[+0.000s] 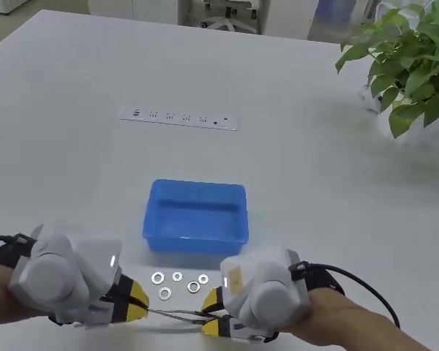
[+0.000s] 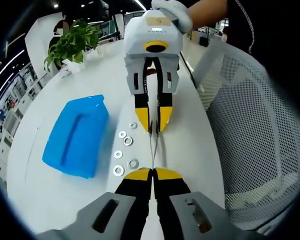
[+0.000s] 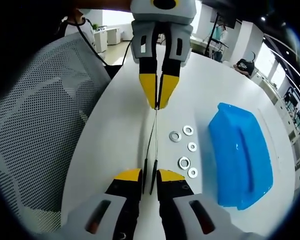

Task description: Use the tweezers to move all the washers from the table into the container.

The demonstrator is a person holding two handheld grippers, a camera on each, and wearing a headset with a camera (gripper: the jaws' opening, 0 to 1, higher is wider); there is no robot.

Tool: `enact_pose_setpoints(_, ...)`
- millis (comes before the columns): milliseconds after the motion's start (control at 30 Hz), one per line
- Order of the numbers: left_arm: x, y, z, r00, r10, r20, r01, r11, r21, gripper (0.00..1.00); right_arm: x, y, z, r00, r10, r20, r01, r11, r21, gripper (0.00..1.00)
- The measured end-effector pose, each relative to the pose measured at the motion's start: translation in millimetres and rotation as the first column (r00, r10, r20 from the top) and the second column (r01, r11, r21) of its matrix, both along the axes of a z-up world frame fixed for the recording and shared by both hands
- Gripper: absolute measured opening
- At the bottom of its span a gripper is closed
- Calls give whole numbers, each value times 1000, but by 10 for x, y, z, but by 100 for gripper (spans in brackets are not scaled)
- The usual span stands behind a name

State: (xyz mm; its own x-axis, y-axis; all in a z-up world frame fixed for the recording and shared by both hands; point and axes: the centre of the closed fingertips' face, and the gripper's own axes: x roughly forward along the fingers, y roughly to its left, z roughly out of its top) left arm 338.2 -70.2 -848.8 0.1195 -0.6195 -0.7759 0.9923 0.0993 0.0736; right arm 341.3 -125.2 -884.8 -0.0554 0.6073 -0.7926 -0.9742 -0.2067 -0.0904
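Note:
A blue container [image 1: 196, 212] stands on the white table [image 1: 73, 161]. Several washers [image 1: 177, 276] lie just in front of it, between the container and my grippers. Thin metal tweezers [image 1: 174, 314] span the gap between both grippers, near the table's front edge. My left gripper [image 2: 153, 172] is shut on the tweezers' [image 2: 152, 147] joined end. My right gripper [image 3: 149, 175] is shut on the two spread arms of the tweezers [image 3: 151, 135]. The washers [image 3: 184, 162] lie to the container [image 3: 240, 150] side of the tweezers. In the head view the left gripper [image 1: 143, 303] faces the right gripper [image 1: 214, 311].
A white power strip [image 1: 179, 118] lies beyond the container. A potted plant [image 1: 410, 58] stands at the far right. A mesh chair back [image 2: 250, 125] sits close behind the table's near edge.

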Motion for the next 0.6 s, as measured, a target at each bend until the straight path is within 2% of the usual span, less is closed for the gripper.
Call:
enact_pose_setpoints(300, 37, -46, 194, 999, 2, 41, -2, 1000, -3, 6, 11, 59, 58, 1000, -7, 11, 7, 1000, 16, 15)
enact_pose_setpoints(600, 44, -132, 413, 998, 2, 57, 1, 999, -36, 6, 38, 95, 109, 1000, -29, 9, 28, 999, 41, 13)
